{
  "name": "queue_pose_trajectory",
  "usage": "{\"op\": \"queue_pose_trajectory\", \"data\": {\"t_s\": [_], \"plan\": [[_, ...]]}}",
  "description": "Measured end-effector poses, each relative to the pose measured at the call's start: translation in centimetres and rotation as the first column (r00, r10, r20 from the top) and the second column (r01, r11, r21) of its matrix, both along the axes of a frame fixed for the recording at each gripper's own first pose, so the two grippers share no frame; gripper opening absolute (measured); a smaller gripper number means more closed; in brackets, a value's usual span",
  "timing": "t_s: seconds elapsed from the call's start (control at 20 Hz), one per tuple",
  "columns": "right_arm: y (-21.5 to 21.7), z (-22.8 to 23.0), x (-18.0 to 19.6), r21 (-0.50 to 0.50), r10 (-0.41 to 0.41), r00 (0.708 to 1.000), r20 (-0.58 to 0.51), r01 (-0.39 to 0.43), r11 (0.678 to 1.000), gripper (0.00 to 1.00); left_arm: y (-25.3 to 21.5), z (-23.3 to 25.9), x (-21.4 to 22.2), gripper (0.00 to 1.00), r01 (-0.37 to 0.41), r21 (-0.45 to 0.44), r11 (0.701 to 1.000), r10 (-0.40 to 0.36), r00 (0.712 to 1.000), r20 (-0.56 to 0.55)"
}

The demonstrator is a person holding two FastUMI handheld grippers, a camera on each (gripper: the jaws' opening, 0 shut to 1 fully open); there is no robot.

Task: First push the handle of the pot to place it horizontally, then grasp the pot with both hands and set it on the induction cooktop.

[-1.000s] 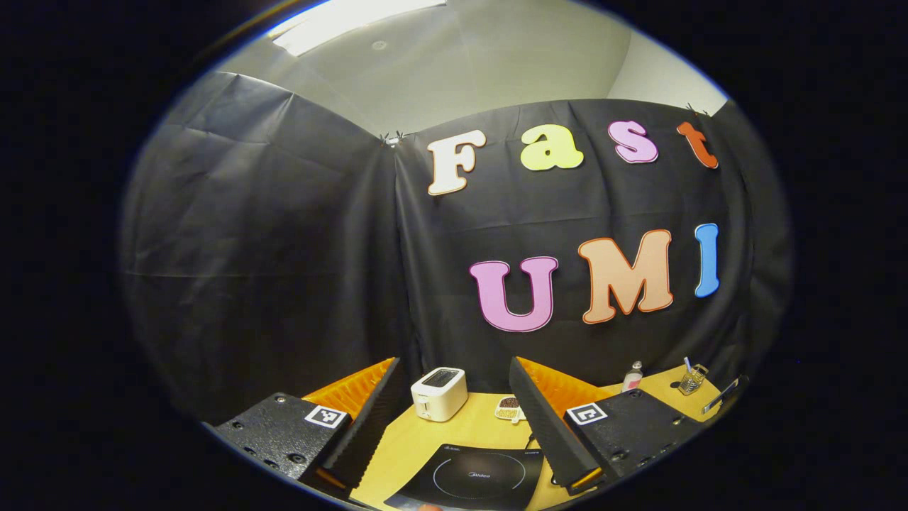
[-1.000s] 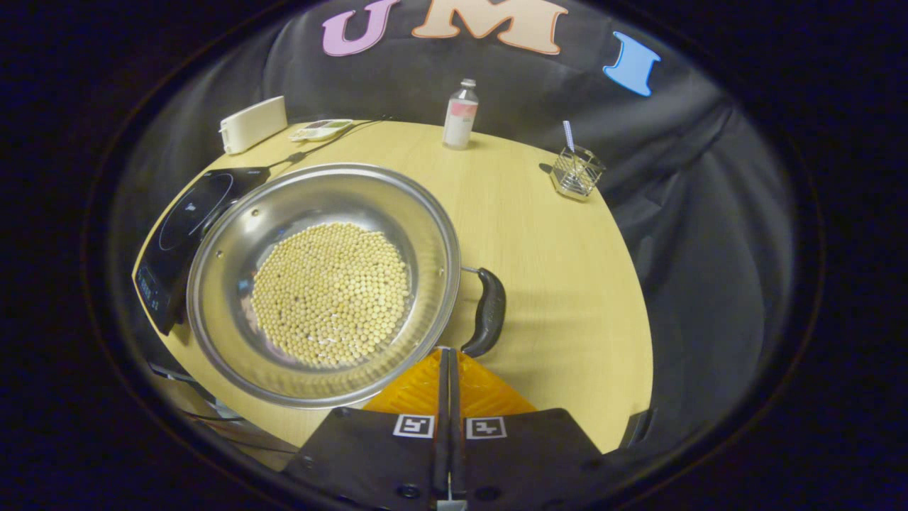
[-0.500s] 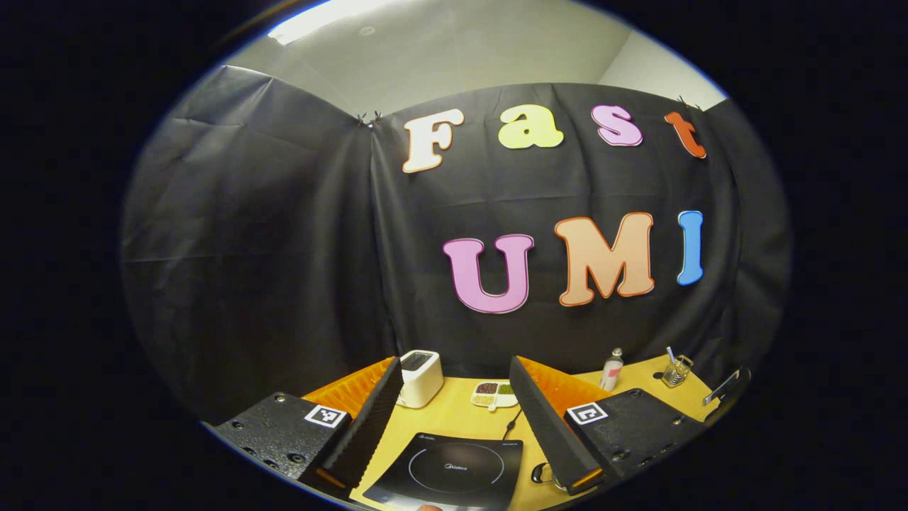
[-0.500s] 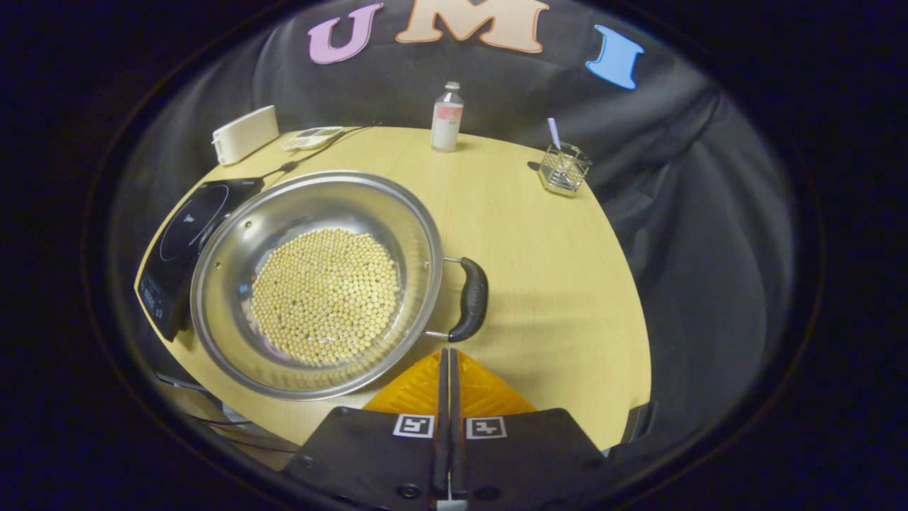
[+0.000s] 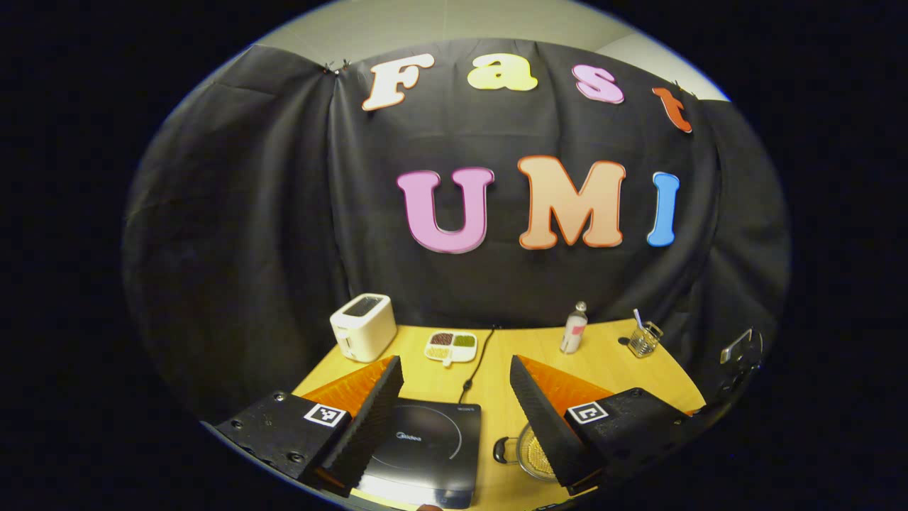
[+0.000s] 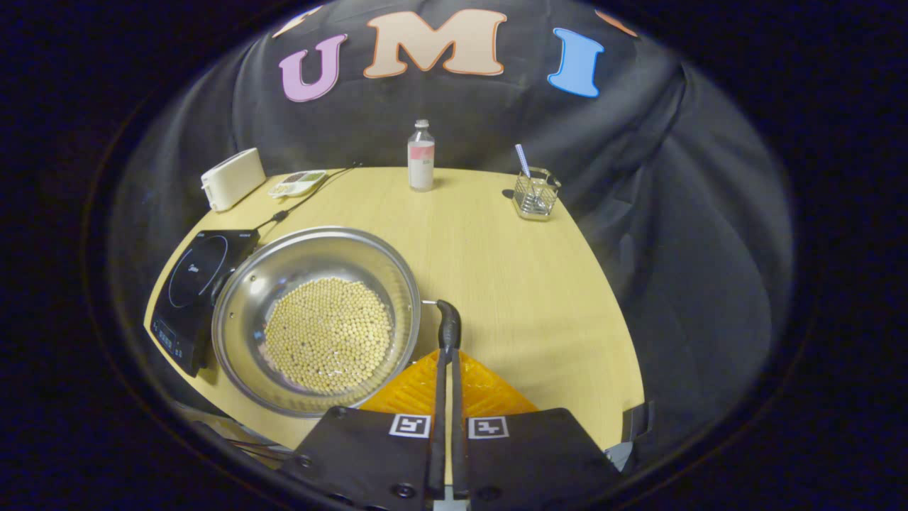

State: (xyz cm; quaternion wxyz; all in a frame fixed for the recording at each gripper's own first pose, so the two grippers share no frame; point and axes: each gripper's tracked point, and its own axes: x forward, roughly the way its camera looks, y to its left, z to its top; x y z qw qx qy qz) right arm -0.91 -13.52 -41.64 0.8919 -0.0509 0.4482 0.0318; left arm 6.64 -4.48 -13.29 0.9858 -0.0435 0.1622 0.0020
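Plainly, one steel pot [image 6: 316, 319] sits on the table [image 6: 496, 284], its bowl covered across the bottom with small pale round beans [image 6: 328, 344]. It rests just beside the single black induction cooktop [image 6: 195, 284], which lies to its left in the right gripper view; the pot's rim overlaps the cooktop's near corner from this angle, though I cannot tell whether they touch. One dark side handle [image 6: 448, 328] shows on the pot's right, seen edge-on and standing about upright; in the left gripper view a second handle [image 5: 502, 450] shows on the pot's opposite side.

At the back of the table stand one white toaster [image 6: 232, 178], one small divided dish [image 6: 298, 183] holding portions of different colours, one clear bottle [image 6: 421, 155] with a pink label, and one glass cup [image 6: 535, 193] with a single striped straw in it. A black cord [image 6: 298, 202] runs from the cooktop toward the back.

The right tongs [image 6: 445, 369] are clenched, the fingers pressed together with nothing between them, their tips right at the lower end of the pot's handle; contact cannot be told for certain. The left tongs [image 5: 454, 411] are spread wide and grasp nothing, held above the table with the cooktop between the fingers.
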Motion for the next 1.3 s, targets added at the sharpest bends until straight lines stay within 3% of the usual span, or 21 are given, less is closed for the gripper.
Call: {"op": "queue_pose_trajectory", "data": {"t_s": [0.1, 0.2, 0.3, 0.4, 0.45, 0.5, 0.55, 0.65, 0.7, 0.75, 0.8, 1.3], "plan": [[0.3, 0.5, 0.6, 0.023, -0.001, 1.0, 0.017, 0.0, 1.0, 0.13, -1.4, -2.6, 0.1, 0.98, 0.034, -0.018, 0.999, -0.035, 0.997, -0.065], [0.2, 1.4, 1.3, 0.029, -0.008, 0.999, 0.045, 0.007, 1.0, 0.29, -2.6, -5.4, 0.0, 0.98, 0.06, -0.043, 0.997, -0.066, 0.987, -0.147], [0.2, 1.8, 1.8, 0.038, -0.019, 0.998, 0.062, 0.016, 0.999, 0.36, -3.8, -8.2, -0.4, 0.98, 0.083, -0.075, 0.994, -0.098, 0.969, -0.225], [0.3, 2.3, 2.3, 0.054, -0.024, 0.997, 0.074, 0.02, 0.998, 0.36, -4.9, -10.5, -0.5, 0.98, 0.092, -0.11, 0.99, -0.121, 0.949, -0.291], [0.1, 2.3, 2.5, 0.055, -0.028, 0.997, 0.077, 0.024, 0.998, 0.51, -5.4, -11.7, -0.7, 0.98, 0.094, -0.127, 0.987, -0.13, 0.938, -0.323], [0.2, 2.2, 2.8, 0.063, -0.028, 0.997, 0.078, 0.023, 0.998, 0.59, -5.8, -12.9, -0.8, 0.98, 0.095, -0.147, 0.985, -0.142, 0.924, -0.354], [0.0, 2.2, 2.8, 0.06, -0.032, 0.996, 0.079, 0.027, 0.998, 0.66, -6.1, -13.7, -0.8, 0.98, 0.095, -0.16, 0.983, -0.15, 0.915, -0.376], [0.1, 2.2, 3.2, 0.068, -0.037, 0.996, 0.081, 0.032, 0.997, 0.67, -6.7, -15.3, -1.1, 0.98, 0.097, -0.182, 0.978, -0.166, 0.894, -0.416], [0.0, 2.2, 3.3, 0.071, -0.042, 0.996, 0.081, 0.036, 0.997, 0.75, -7.0, -16.0, -1.3, 0.98, 0.1, -0.19, 0.977, -0.175, 0.885, -0.432], [0.0, 2.0, 3.4, 0.072, -0.045, 0.996, 0.08, 0.039, 0.997, 0.9, -7.3, -16.6, -1.4, 0.98, 0.108, -0.195, 0.975, -0.186, 0.874, -0.449], [-0.1, 2.0, 3.5, 0.071, -0.049, 0.996, 0.08, 0.043, 0.997, 0.96, -7.6, -17.5, -1.5, 0.99, 0.115, -0.196, 0.974, -0.196, 0.86, -0.47], [-0.4, -0.2, 3.4, 0.063, -0.052, 0.998, 0.029, 0.051, 0.997, 1.0, -9.3, -24.4, -2.2, 0.98, 0.169, -0.169, 0.971, -0.238, 0.752, -0.614]]}}
